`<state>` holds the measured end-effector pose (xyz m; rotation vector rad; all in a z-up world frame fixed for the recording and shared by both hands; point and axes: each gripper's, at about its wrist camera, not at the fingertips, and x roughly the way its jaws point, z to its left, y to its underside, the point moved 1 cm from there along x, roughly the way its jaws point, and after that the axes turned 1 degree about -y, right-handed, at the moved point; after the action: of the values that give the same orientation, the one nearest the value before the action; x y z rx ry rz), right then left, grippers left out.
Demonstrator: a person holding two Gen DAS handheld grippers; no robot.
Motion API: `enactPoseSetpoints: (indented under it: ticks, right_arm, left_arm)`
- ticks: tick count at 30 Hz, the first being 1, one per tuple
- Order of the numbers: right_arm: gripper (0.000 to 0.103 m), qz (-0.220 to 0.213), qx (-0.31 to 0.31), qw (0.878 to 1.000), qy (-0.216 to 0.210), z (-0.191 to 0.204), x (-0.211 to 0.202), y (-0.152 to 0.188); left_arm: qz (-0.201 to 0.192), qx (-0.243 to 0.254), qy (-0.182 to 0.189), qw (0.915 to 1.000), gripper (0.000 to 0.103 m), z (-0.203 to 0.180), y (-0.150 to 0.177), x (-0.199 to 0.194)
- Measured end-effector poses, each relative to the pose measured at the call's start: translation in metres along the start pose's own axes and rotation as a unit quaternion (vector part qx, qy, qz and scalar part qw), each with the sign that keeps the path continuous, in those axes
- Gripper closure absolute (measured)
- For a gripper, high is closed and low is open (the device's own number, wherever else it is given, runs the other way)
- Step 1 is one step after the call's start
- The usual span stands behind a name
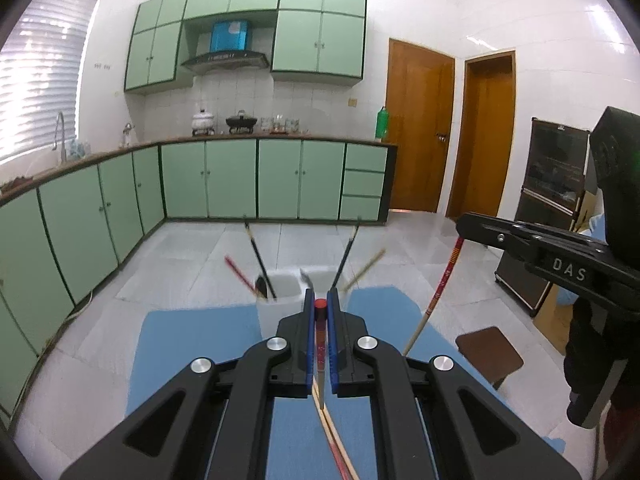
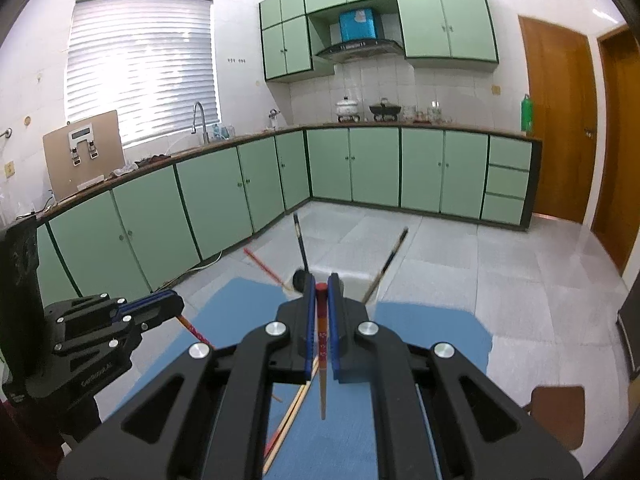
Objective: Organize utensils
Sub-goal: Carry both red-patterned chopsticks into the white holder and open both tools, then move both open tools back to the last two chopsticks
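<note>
My left gripper (image 1: 320, 304) is shut on a red chopstick (image 1: 320, 344) held above the blue mat (image 1: 192, 344). My right gripper (image 2: 321, 286) is shut on another red chopstick (image 2: 321, 360) with a pale tip pointing down. The right gripper also shows in the left wrist view (image 1: 464, 226) with its chopstick (image 1: 436, 292). The left gripper shows in the right wrist view (image 2: 176, 304). A white two-compartment holder (image 1: 288, 284) stands at the mat's far edge with several chopsticks leaning in it; it shows in the right wrist view (image 2: 352, 280) too.
More chopsticks (image 2: 292, 412) lie on the blue mat (image 2: 420, 340) below my grippers. A brown stool (image 1: 488, 354) stands to the right of the table. Green kitchen cabinets (image 1: 232, 180) line the far walls across a tiled floor.
</note>
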<state>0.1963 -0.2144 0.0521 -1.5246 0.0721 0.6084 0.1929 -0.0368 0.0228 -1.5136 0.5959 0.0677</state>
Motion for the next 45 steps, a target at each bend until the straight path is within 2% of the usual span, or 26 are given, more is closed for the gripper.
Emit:
enactPoseSetpoints:
  ticks: [10,13,18,24,25,27,29,31,33,35,36,37,41,45]
  right_arm:
    - [0.098,-0.079,0.016,0.997,0.016,-0.028,0.034,-0.084]
    - [0.098,-0.085,0.026,0.996,0.019,-0.042,0.057,-0.097]
    - [0.098,-0.066,0.023,0.997,0.038,-0.054,0.101,-0.091]
    - [0.097,-0.020,0.027,0.999,0.037,-0.057,0.139,-0.063]
    - [0.093,-0.014,0.027,0.999,0.040,-0.056,0.141,-0.059]
    - [0.088,-0.012,0.032,0.998,0.045,-0.060,0.139,-0.053]
    - [0.079,-0.023,0.040,0.998,0.054,-0.062,0.130,-0.052]
    - [0.068,-0.032,0.044,0.996,0.063,-0.066,0.118,-0.050]
    - [0.066,-0.041,0.044,0.996,0.072,-0.069,0.104,-0.050]
    - [0.056,-0.055,0.042,0.994,0.085,-0.071,0.083,-0.047]
    - [0.046,-0.059,0.043,0.993,0.088,-0.072,0.077,-0.045]
    - [0.041,-0.067,0.042,0.993,0.092,-0.072,0.066,-0.042]
    - [0.030,-0.077,0.030,0.992,0.096,-0.069,0.031,-0.021]
    - [0.020,-0.077,0.024,0.992,0.096,-0.060,0.003,0.011]
  left_arm:
    - [-0.079,0.013,-0.024,0.9965,0.097,0.010,-0.087,0.037]
    - [-0.083,0.013,-0.031,0.9960,0.097,0.016,-0.099,0.060]
    - [-0.056,0.014,-0.042,0.9975,0.097,0.022,-0.094,0.108]
    - [-0.006,0.003,-0.037,0.9993,0.097,0.030,-0.066,0.150]
    - [0.002,-0.001,-0.036,0.9993,0.097,0.032,-0.062,0.155]
    - [0.011,-0.012,-0.031,0.9994,0.090,0.037,-0.056,0.157]
    - [0.006,-0.018,-0.031,0.9993,0.074,0.040,-0.053,0.150]
    - [-0.001,-0.018,-0.031,0.9993,0.072,0.042,-0.055,0.142]
    - [-0.011,-0.013,-0.034,0.9993,0.069,0.043,-0.056,0.127]
    - [-0.025,-0.010,-0.041,0.9988,0.058,0.042,-0.057,0.109]
    - [-0.029,-0.008,-0.042,0.9987,0.056,0.042,-0.056,0.101]
    - [-0.034,-0.007,-0.042,0.9985,0.054,0.040,-0.054,0.091]
    - [-0.050,0.001,-0.050,0.9975,0.042,0.032,-0.043,0.057]
    - [-0.051,-0.010,-0.048,0.9975,0.033,0.024,-0.016,0.028]
